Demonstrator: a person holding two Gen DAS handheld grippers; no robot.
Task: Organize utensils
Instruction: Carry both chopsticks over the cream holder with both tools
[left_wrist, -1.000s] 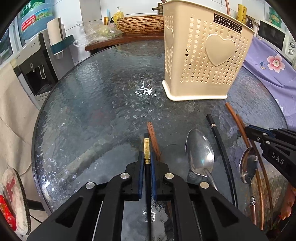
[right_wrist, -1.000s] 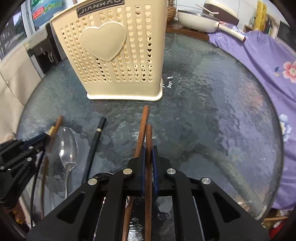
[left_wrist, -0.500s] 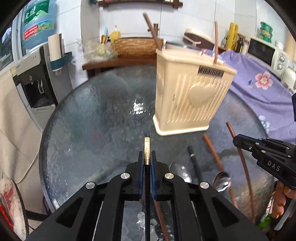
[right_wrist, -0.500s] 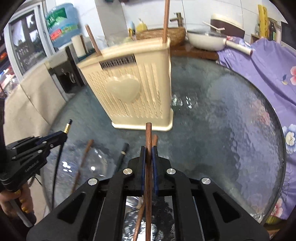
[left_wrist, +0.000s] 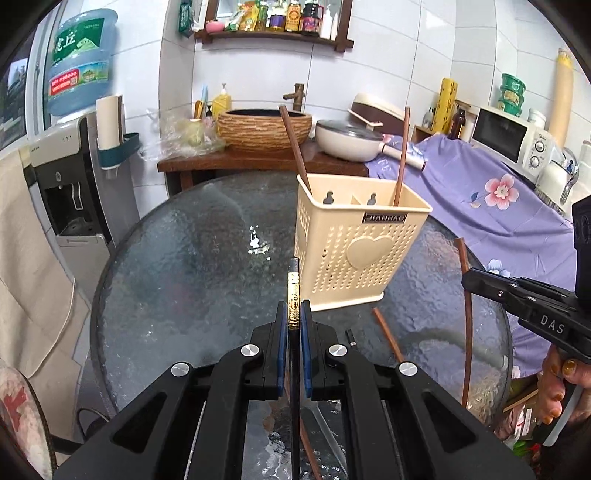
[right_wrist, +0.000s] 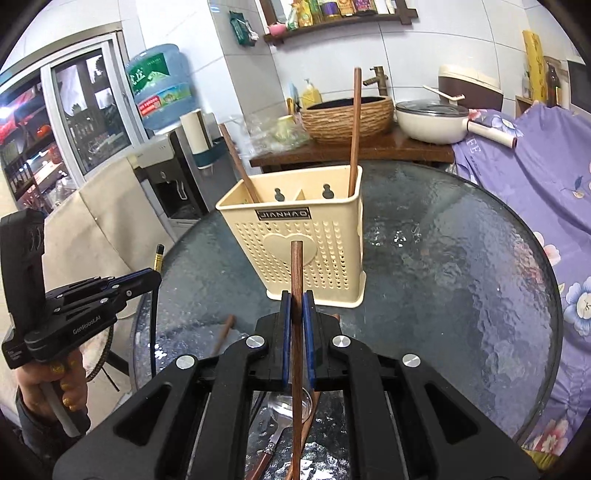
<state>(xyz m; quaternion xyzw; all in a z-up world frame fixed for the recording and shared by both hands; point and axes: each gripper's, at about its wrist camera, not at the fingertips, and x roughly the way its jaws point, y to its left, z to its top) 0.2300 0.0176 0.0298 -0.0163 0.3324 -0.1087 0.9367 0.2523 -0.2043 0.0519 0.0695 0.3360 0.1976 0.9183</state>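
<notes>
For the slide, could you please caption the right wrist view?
Right gripper holds a brown chopstick before the cream utensil holder.

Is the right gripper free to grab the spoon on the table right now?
Probably not: the right gripper is shut on a brown chopstick, so the spoon must wait until that is dropped.

White tiled walls (left_wrist: 258, 74) carry a wooden shelf (left_wrist: 273, 37) of bottles. A round glass table (left_wrist: 184, 258) stands before a dark wooden counter (left_wrist: 221, 162). A water dispenser (left_wrist: 74, 177) stands left; purple floral cloth (left_wrist: 498, 206) covers furniture right.
</notes>
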